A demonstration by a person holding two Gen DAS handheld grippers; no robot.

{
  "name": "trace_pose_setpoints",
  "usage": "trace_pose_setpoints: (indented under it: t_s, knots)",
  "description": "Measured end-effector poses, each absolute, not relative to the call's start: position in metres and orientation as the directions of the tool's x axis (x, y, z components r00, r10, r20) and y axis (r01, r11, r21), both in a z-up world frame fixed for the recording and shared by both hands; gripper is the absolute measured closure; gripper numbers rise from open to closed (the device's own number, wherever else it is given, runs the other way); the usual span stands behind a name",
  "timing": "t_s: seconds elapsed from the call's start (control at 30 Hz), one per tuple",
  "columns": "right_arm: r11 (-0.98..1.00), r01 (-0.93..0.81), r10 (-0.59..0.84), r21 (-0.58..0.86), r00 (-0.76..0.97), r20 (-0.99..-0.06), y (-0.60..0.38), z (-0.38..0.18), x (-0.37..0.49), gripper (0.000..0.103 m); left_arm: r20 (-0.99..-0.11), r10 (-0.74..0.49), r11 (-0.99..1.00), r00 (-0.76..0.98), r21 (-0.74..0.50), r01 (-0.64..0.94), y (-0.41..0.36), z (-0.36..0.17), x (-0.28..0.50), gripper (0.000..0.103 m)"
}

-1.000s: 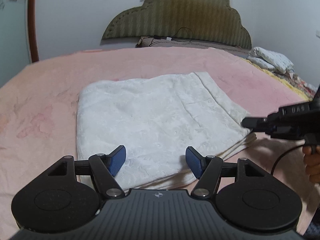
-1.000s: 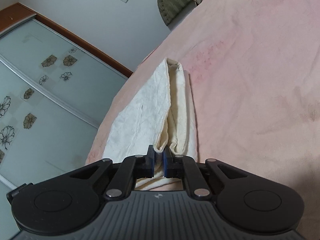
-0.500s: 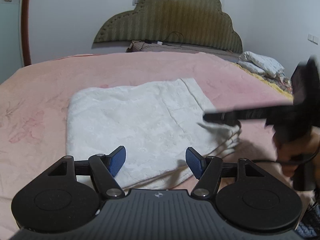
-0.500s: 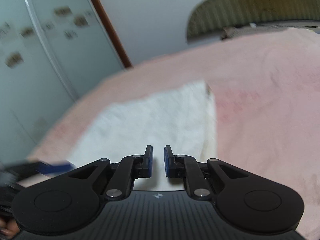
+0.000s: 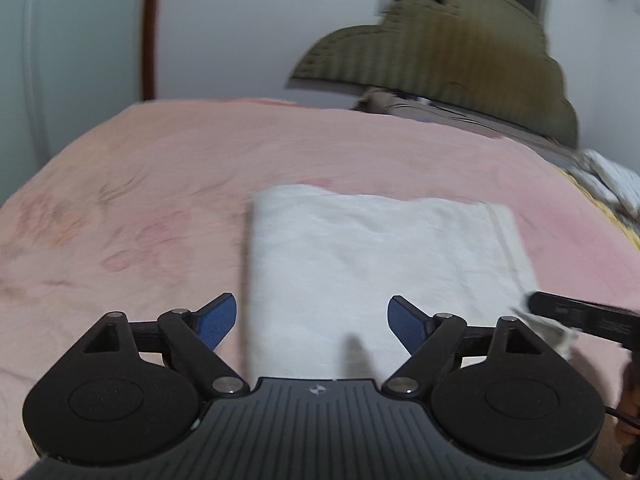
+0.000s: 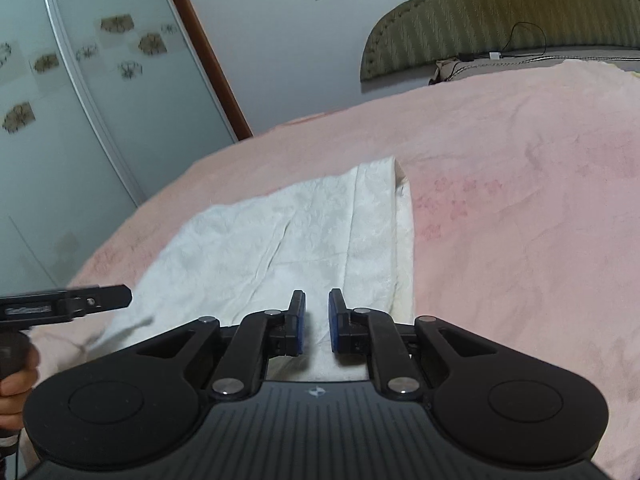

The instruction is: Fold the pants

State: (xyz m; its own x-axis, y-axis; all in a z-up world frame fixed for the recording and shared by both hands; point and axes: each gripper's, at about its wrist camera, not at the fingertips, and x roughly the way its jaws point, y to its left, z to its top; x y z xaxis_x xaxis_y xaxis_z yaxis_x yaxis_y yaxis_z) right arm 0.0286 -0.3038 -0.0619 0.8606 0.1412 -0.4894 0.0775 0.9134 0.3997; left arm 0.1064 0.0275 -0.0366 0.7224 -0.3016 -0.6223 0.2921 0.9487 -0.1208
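The white pants (image 5: 372, 256) lie folded into a flat rectangle on the pink bed; they also show in the right wrist view (image 6: 288, 240). My left gripper (image 5: 312, 322) is wide open and empty above the pants' near edge. My right gripper (image 6: 316, 324) is slightly open with a narrow gap, empty, above the pants' near right part. The right gripper's side shows at the right edge of the left wrist view (image 5: 580, 316). The left gripper's side shows in the right wrist view (image 6: 68, 304).
The pink bedspread (image 6: 520, 220) covers the bed all round the pants. An olive headboard (image 6: 500, 20) stands at the far end. A sliding wardrobe door (image 6: 80, 100) is to the left. Pillows (image 5: 612, 184) lie at the far right.
My right gripper let go of the pants' edge, opened slightly and swung level above them. My left gripper moved left and back, staying open. The pants lie flat.
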Motion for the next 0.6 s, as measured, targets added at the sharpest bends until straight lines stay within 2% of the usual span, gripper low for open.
trace_pose_setpoints:
  t_s: [0.03,0.07,0.1,0.23,0.3,0.47,0.6]
  knots:
    - [0.912,0.091,0.125,0.399,0.866,-0.484,-0.31,-0.06,0.029,0.067,-0.627,-0.309,0.949,0.715,-0.156,0.274,0.037,-0.038,0.113,0.018]
    - [0.908,0.104,0.115,0.406,0.87,-0.48,-0.318,-0.059,0.03,0.056,-0.626,-0.325,0.945,0.708,-0.2,0.257,0.046,-0.039,0.12,0.018]
    - [0.902,0.112,0.113,0.418,0.872,-0.476,-0.326,-0.059,0.031,0.037,-0.62,-0.344,0.938,0.705,-0.251,0.237,0.057,-0.041,0.125,0.018]
    - [0.87,0.091,0.182,0.485,0.855,-0.486,-0.352,-0.071,0.042,0.036,-0.61,-0.415,0.89,0.675,-0.426,0.162,0.089,-0.051,0.147,0.018]
    - [0.82,0.084,0.252,0.566,0.835,-0.488,-0.364,-0.083,0.052,0.036,-0.618,-0.477,0.853,0.625,-0.497,0.159,0.096,-0.059,0.16,0.018]
    - [0.682,0.003,0.451,0.732,0.786,-0.423,-0.386,-0.11,0.075,0.037,-0.593,-0.659,0.721,0.462,-0.674,0.161,0.099,-0.077,0.187,0.018]
    - [0.643,-0.091,0.577,0.76,0.711,-0.403,-0.394,-0.11,0.092,0.036,-0.564,-0.732,0.651,0.381,-0.744,0.151,0.098,-0.087,0.206,0.017]
